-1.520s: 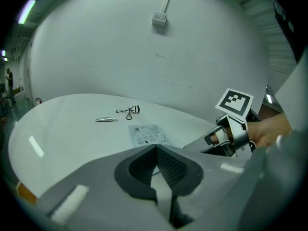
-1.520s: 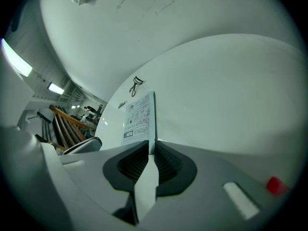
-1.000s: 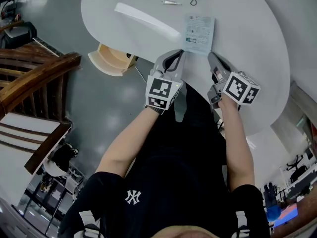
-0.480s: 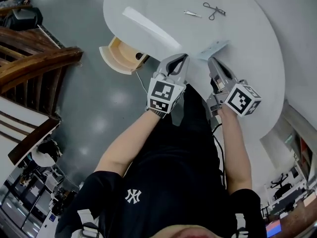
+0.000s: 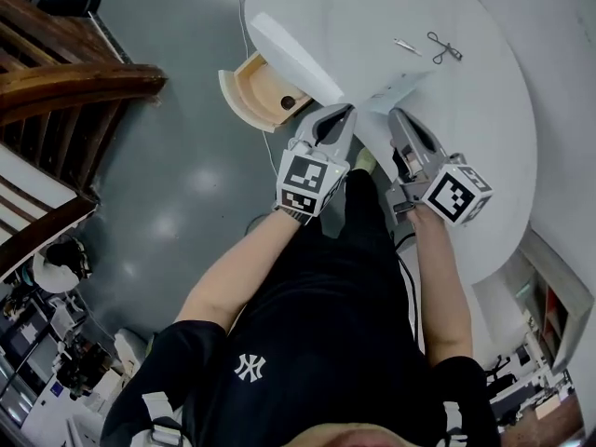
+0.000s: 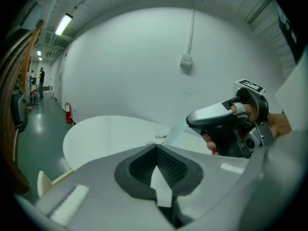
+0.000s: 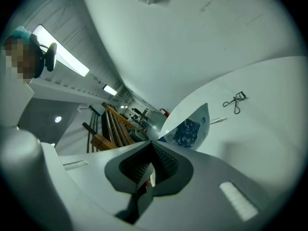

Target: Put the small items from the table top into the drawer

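Observation:
My right gripper [image 5: 396, 115] is shut on a flat white packet with blue print [image 7: 188, 129], held up off the white table [image 5: 484, 147]. In the head view the packet [image 5: 400, 89] shows almost edge-on. My left gripper [image 5: 347, 110] is shut, with its tips right beside the packet's edge [image 6: 175, 131]; I cannot tell whether they touch it. The wooden drawer [image 5: 250, 93] stands open at the table's left edge, with a small dark round thing inside. An eyelash curler [image 5: 445, 47] and a small metal tool [image 5: 407, 47] lie on the far part of the table.
Dark wooden stair rails [image 5: 84, 73] stand to the left over grey floor. A white wall [image 6: 144, 66] rises behind the table. My body and arms fill the lower head view.
The packet lay flat on the table and now hangs lifted in the right gripper. Both grippers have risen and shifted toward the table's near-left edge, closer to the drawer.

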Demonstrator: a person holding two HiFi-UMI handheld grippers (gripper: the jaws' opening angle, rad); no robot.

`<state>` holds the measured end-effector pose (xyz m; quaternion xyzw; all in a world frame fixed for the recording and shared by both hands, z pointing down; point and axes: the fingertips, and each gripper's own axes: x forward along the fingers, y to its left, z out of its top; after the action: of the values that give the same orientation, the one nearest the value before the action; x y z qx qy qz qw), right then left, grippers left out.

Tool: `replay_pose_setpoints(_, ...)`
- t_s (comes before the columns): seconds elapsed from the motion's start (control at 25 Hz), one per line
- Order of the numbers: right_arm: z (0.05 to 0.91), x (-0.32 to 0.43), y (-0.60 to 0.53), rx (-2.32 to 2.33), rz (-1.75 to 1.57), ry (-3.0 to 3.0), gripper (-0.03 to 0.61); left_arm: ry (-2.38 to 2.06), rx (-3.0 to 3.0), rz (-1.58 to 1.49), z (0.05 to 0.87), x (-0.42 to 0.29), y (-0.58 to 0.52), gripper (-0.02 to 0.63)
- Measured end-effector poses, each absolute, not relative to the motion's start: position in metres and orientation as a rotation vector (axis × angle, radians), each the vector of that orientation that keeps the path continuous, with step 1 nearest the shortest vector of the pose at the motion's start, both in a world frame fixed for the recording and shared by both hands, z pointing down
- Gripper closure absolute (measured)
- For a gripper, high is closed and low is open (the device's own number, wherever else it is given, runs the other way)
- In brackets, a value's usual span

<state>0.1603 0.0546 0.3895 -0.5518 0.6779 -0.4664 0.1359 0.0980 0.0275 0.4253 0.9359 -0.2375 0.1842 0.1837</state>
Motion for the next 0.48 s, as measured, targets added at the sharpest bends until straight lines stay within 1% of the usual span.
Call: replay_pose_setpoints(0.48, 0.393, 0.029, -0.013, -1.389, -1.406, 2.178, 0.554, -0.983, 2.522, 0.466, 0.429, -0.042, -0.021, 0.614)
